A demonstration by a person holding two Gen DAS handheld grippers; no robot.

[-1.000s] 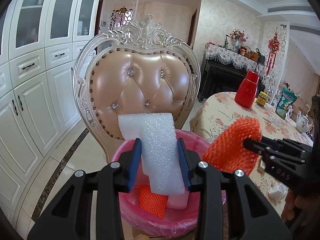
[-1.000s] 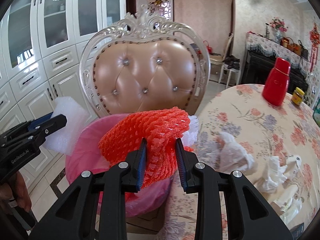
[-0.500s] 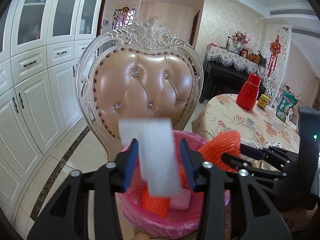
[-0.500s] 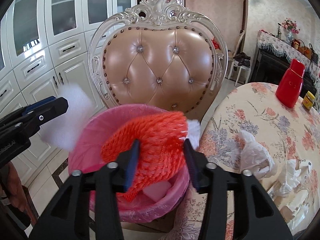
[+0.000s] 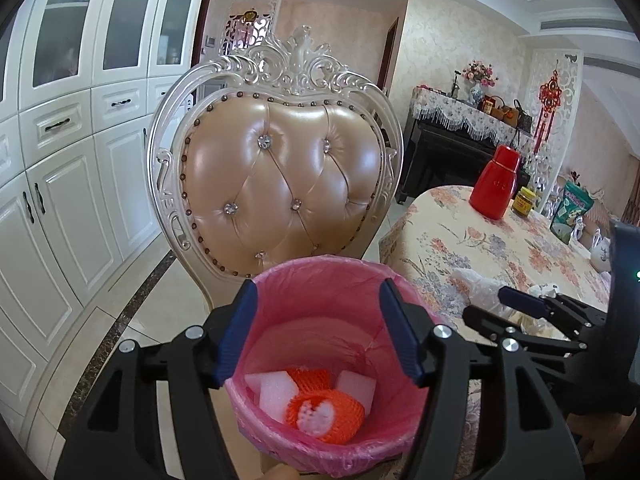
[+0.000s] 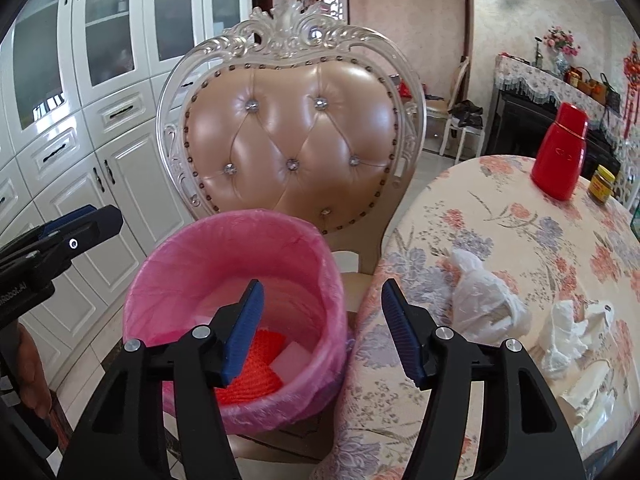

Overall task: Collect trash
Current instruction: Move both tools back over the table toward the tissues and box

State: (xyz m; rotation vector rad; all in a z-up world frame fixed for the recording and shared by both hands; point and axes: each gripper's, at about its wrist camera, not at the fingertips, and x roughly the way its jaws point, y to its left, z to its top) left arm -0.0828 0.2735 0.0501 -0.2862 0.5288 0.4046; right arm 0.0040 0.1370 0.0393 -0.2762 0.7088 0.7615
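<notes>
A bin with a pink liner [image 5: 320, 288] [image 6: 192, 272] stands on a chair seat. Inside lie orange foam netting [image 5: 324, 412] [image 6: 248, 376] and white foam pieces [image 5: 276, 396] [image 6: 292, 356]. My left gripper [image 5: 318, 334] is open and empty above the bin mouth. My right gripper [image 6: 322, 330] is open and empty over the bin's right rim, next to the table edge. On the table lie a clear plastic bag [image 6: 480, 292] [image 5: 476, 284] and crumpled white tissues [image 6: 568, 328]. Each gripper shows at the edge of the other's view.
An ornate chair back [image 5: 280, 184] [image 6: 296, 152] rises behind the bin. The floral tablecloth table [image 6: 520, 240] at right holds a red flask [image 6: 560, 152] [image 5: 496, 184], a small jar [image 6: 602, 180] and a green packet [image 5: 572, 212]. White cabinets [image 5: 60, 160] line the left wall.
Both grippers opened. The white foam dropped from my left gripper and the orange netting from my right gripper; both now lie in the bin.
</notes>
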